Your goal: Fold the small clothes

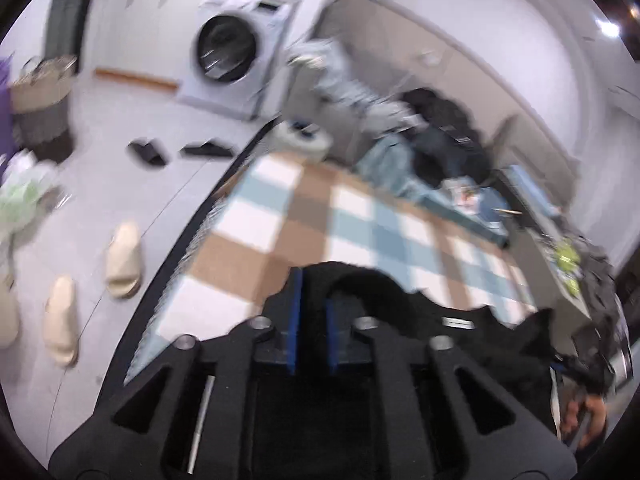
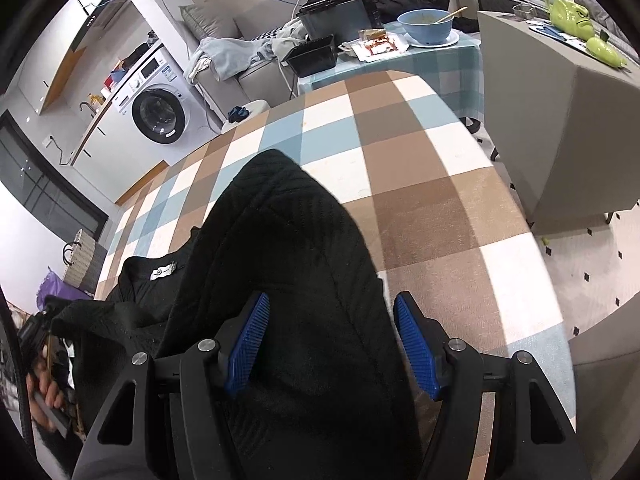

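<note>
A black ribbed knit garment [image 2: 280, 248] lies on the checked tablecloth [image 2: 420, 168], with a white label [image 2: 163, 272] near its collar. My right gripper [image 2: 332, 320] is open, its blue pads [image 2: 416, 340] spread on either side of the cloth, holding nothing. In the blurred left wrist view, my left gripper [image 1: 312, 296] is shut on an edge of the black garment [image 1: 360, 292] and holds it above the checked tablecloth [image 1: 320, 208]. The garment hangs down to the right [image 1: 500, 344].
A washing machine [image 2: 156, 112] stands at the back. A side table [image 2: 400, 64] holds a blue bowl [image 2: 428, 26] and black trays [image 2: 312, 56]. A grey cabinet [image 2: 552, 128] stands to the right. Slippers [image 1: 124, 260] lie on the floor left of the table.
</note>
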`<state>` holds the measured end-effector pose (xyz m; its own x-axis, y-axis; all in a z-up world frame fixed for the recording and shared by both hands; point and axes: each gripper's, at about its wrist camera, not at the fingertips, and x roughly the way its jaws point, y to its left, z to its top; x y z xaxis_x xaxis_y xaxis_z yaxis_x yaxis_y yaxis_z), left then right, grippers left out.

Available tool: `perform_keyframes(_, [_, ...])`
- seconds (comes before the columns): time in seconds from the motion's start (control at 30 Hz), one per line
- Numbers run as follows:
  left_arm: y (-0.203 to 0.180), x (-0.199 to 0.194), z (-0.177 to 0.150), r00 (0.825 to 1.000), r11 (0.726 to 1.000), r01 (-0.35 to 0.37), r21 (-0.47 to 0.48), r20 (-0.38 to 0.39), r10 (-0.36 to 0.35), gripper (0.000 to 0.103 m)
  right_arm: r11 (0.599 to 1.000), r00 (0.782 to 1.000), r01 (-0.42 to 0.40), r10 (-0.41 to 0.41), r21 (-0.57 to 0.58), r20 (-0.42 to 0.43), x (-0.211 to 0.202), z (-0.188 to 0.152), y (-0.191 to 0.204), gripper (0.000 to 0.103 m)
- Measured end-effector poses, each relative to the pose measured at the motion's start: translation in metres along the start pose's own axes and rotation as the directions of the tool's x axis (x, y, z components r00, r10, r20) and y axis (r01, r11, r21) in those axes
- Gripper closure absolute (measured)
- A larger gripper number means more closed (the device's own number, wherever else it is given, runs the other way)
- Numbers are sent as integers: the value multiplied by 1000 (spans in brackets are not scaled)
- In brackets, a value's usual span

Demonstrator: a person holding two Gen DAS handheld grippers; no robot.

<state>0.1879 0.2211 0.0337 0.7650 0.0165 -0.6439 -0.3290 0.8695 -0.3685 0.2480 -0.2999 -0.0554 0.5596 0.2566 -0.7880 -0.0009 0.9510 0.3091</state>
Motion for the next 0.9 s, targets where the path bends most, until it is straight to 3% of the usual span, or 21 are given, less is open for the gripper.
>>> perform_keyframes(0.07, [13,9,0,999,998,-22,-64,-48,19,47,1000,1000,6,-6,3,5,-1,0,-3,37])
perform_keyframes(0.13, [26,7,-5,999,993,22,-117,-45,-28,44,1000,1000,16,-16,5,5,-2,-1,-7,37])
perform_keyframes(0.3, [36,-3,-21,997,995,47,-93,-63,-53,29,998,999,38,-38,56,7,-1,0,-27,37])
perform_keyframes(0.53, [53,-11,-40,995,996,32,-83,-92,-40,28,999,1000,-17,16,46,20,4,3,-15,37])
perform_keyframes(0.73, [53,-18,-49,993,997,40,-70,-108,-48,28,999,1000,-14,13,42,19,27,19,-1,37])
perform_keyframes(0.77, [53,-19,-50,993,997,41,-63,-106,-48,28,999,999,-22,21,34,24,28,20,1,48])
perform_keyframes(0.8, [53,-24,-51,994,998,39,-58,-103,-45,28,999,999,-42,42,20,30,28,22,4,73])
perform_keyframes(0.87, [55,-30,-50,995,998,28,-55,-89,-33,28,996,996,-83,84,-15,41,22,22,11,94])
perform_keyframes(0.9, [56,-34,-49,996,998,26,-58,-79,-31,28,990,985,-133,138,-56,101,6,19,16,94])
